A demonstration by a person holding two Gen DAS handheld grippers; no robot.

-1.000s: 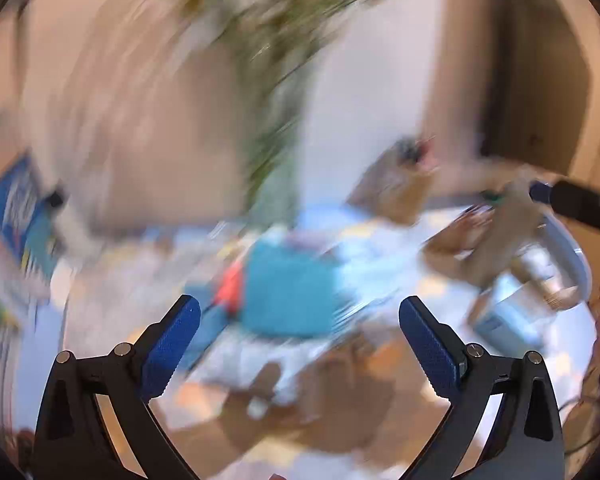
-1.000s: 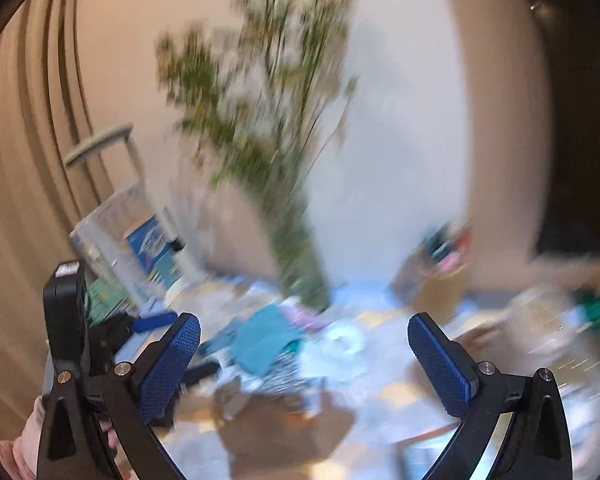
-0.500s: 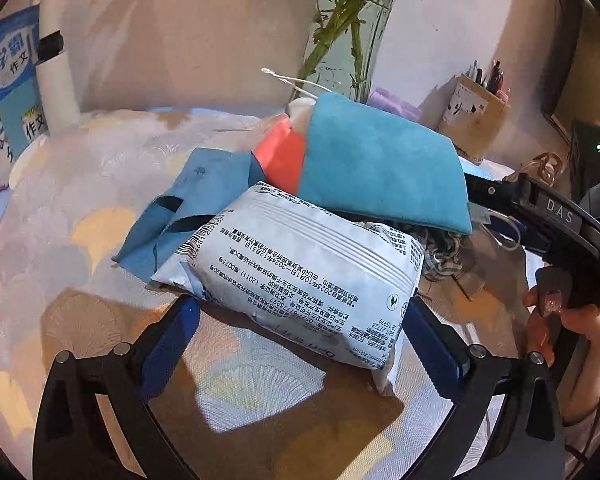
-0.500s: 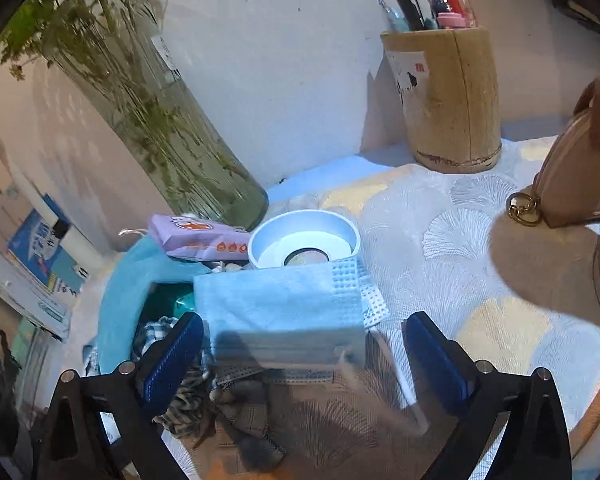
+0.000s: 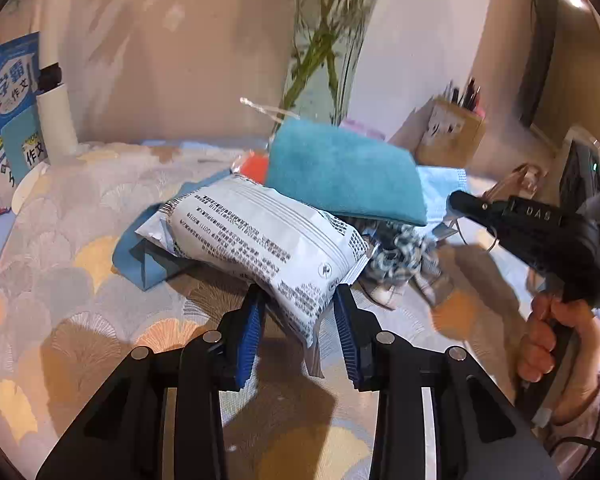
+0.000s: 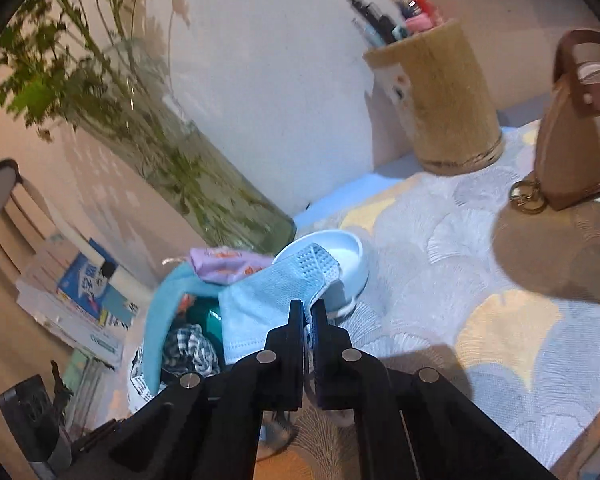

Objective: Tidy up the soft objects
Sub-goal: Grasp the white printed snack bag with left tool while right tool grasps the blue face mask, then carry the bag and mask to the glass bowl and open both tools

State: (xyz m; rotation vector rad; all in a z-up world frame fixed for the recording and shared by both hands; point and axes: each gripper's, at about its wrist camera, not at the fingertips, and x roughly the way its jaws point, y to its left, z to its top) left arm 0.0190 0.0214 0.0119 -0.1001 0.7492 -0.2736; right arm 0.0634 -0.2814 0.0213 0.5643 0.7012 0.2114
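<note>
Looking thru the left wrist cam first, we see our left gripper [image 5: 300, 328] w/ its ribbed blue pads [image 5: 252, 336] clamped on the near corner of a white tissue pack [image 5: 260, 236], a puffy crinkled plastic pillow w/ black print. The pack tilts up off the tablecloth [image 5: 60, 264], a woven fabric w/ fan-shaped grey, yellow & orange motifs. Just behind the pack lies a teal cloth [image 5: 340, 172], folded flat, fuzzy texture, resting on the pile. Under its left edge shows something orange [image 5: 254, 168], and a darker blue cloth [image 5: 136, 264] sits under the pack's left end. Right of the pack is a black-and-white checked fabric [image 5: 400, 252], crumpled. Far centre stands a glass vase [image 5: 324, 80] w/ green stems; far right a pen holder [image 5: 452, 132]. At right our right hand [image 5: 552, 336] grips the other tool's black handle.

In the right wrist cam, our right gripper [image 6: 307, 320] has its fingers pressed nearly together, pinching the near edge of a light blue face mask [image 6: 268, 296], thin pleated fabric w/ a dimpled end strip. The mask drapes over a white round dish [image 6: 352, 256]. Left of it sits a small lilac packet [image 6: 228, 264] on the teal cloth [image 6: 160, 320]. Far right: cylindrical woven pen holder [image 6: 448, 100] and a tan leather bag [image 6: 572, 140].
</note>
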